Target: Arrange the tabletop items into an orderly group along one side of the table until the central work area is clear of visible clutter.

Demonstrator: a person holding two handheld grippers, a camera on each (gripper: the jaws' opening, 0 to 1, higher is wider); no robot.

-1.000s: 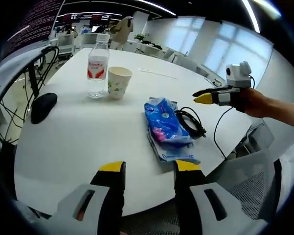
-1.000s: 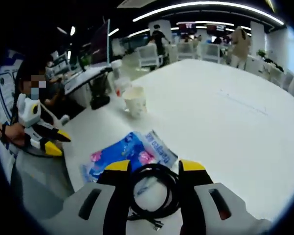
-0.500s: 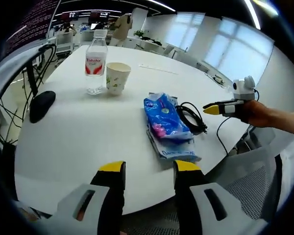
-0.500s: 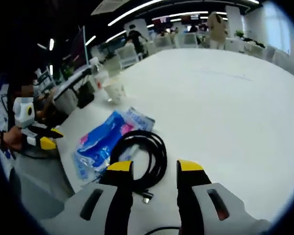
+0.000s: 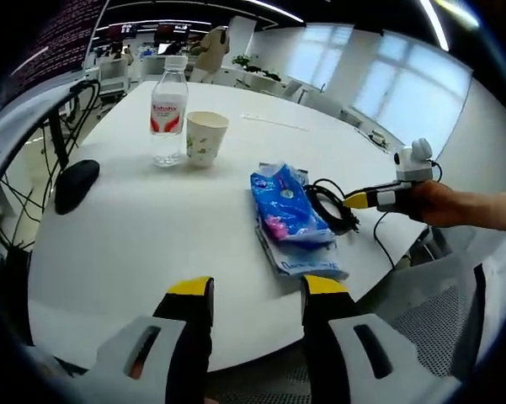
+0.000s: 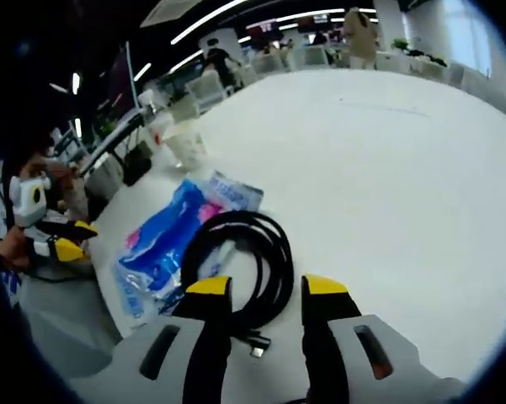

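On the white table (image 5: 126, 236) a blue snack packet (image 5: 284, 210) lies on a flat leaflet, with a coiled black cable (image 5: 332, 207) just beside it. A water bottle (image 5: 167, 114), a paper cup (image 5: 206, 139) and a black mouse (image 5: 76, 185) stand farther back. My right gripper (image 5: 360, 199) reaches in at table height, against the coil's edge. In the right gripper view its jaws (image 6: 265, 288) stand open with the near loop of the cable (image 6: 276, 246) between the tips, the packet (image 6: 164, 244) to the left. My left gripper (image 5: 258, 290) hangs open over the near edge, holding nothing.
The table (image 6: 387, 168) stretches bare and white beyond the cable. The cup (image 6: 188, 145) stands behind the packet. My left gripper (image 6: 63, 246) shows at the left, off the table. A mesh chair (image 5: 421, 311) sits by the near corner. Desks and people fill the room behind.
My right gripper has come down from above the table and closed in on the coil, whose near loop now lies between its jaws. The left gripper has hardly moved.
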